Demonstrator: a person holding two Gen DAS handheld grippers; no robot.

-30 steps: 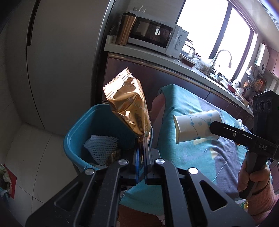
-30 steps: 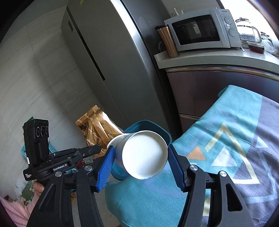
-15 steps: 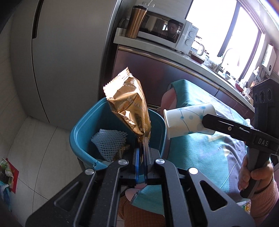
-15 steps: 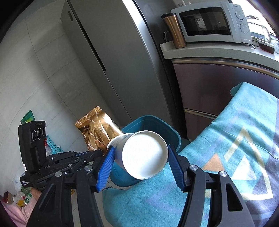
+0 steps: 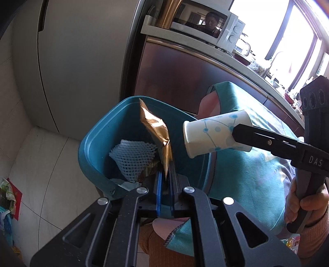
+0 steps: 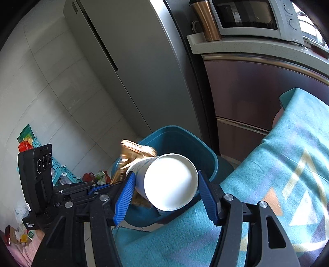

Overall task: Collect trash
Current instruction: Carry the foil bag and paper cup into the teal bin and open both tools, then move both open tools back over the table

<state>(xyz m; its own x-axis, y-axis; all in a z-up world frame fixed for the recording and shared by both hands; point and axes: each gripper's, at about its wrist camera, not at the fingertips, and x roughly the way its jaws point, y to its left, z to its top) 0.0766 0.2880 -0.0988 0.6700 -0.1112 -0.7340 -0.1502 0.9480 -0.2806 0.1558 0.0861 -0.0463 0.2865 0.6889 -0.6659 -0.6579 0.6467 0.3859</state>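
A teal trash bin (image 5: 96, 152) stands on the floor beside the cloth-covered table; it also shows in the right wrist view (image 6: 181, 137). My left gripper (image 5: 165, 174) is over the bin, its jaws slightly parted, with a gold snack wrapper (image 5: 156, 127) between the tips, blurred and tilting into the bin. My right gripper (image 6: 166, 184) is shut on a white paper cup with blue dots (image 5: 213, 135), held sideways at the bin's right rim (image 6: 170, 182). White foam netting (image 5: 133, 158) lies inside the bin.
A grey fridge (image 5: 82, 61) stands behind the bin. A counter (image 6: 257, 49) carries a microwave (image 6: 253, 18) and a copper tumbler (image 6: 205, 20). The teal patterned tablecloth (image 6: 277, 184) is on the right. Loose litter and a blue crate (image 6: 59, 170) lie on the floor at left.
Both grippers moved closer over the bin. The gold wrapper has turned edge-on and dropped lower into the bin, and the left jaws have parted slightly. The cup is still held.
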